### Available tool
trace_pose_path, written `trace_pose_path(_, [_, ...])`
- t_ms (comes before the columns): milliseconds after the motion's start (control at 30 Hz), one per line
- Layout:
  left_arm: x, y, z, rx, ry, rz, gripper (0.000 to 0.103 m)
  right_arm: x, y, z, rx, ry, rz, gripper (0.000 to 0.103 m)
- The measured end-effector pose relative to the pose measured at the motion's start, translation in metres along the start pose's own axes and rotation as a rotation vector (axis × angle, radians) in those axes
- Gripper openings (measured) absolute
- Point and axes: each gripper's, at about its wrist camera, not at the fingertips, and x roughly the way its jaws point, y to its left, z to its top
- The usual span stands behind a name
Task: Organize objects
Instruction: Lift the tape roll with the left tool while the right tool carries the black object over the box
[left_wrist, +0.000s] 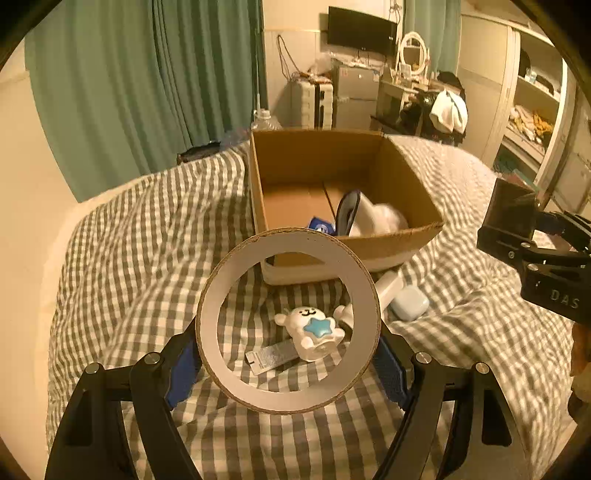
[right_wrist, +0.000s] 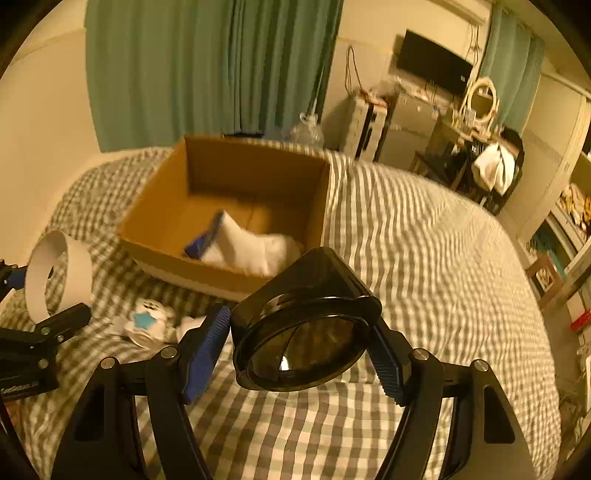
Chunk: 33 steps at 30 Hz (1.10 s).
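Note:
My left gripper (left_wrist: 288, 354) is shut on a white cardboard tape ring (left_wrist: 288, 240), held upright above the checked bedspread; it also shows in the right wrist view (right_wrist: 74, 266). My right gripper (right_wrist: 303, 350) is shut on a black box-shaped case with a round glossy lens (right_wrist: 306, 317), seen at the right edge of the left wrist view (left_wrist: 509, 218). An open cardboard box (left_wrist: 402, 181) (right_wrist: 229, 162) sits on the bed ahead, holding a white object (right_wrist: 255, 247) and blue items. A white bear toy with a blue star (left_wrist: 314, 328) (right_wrist: 147, 321) lies below the ring.
A pale blue earbud case (left_wrist: 410, 302), a white tube (left_wrist: 388, 288) and a small label packet (left_wrist: 269, 356) lie on the bed in front of the box. Green curtains, a wall TV, a fridge, a vanity mirror and shelves stand beyond the bed.

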Motion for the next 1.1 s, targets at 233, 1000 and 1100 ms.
trace_pose_path(233, [-0.025,0.003,0.019,-0.006,-0.019,0.018,0.082,-0.044,-0.002,0.024,0.000,-0.075,-0.012,0.072])
trace_pose_path(1000, [0.019,0.033,0.146,-0.008,-0.110,-0.038,0.082,-0.011,-0.010,0.153,0.046,-0.142,0.123,0.072])
trace_pose_path(1100, [0.042,0.024,0.156,0.026,-0.130,-0.035,0.082,0.015,-0.016,0.163,0.061,-0.129,0.137,0.072])
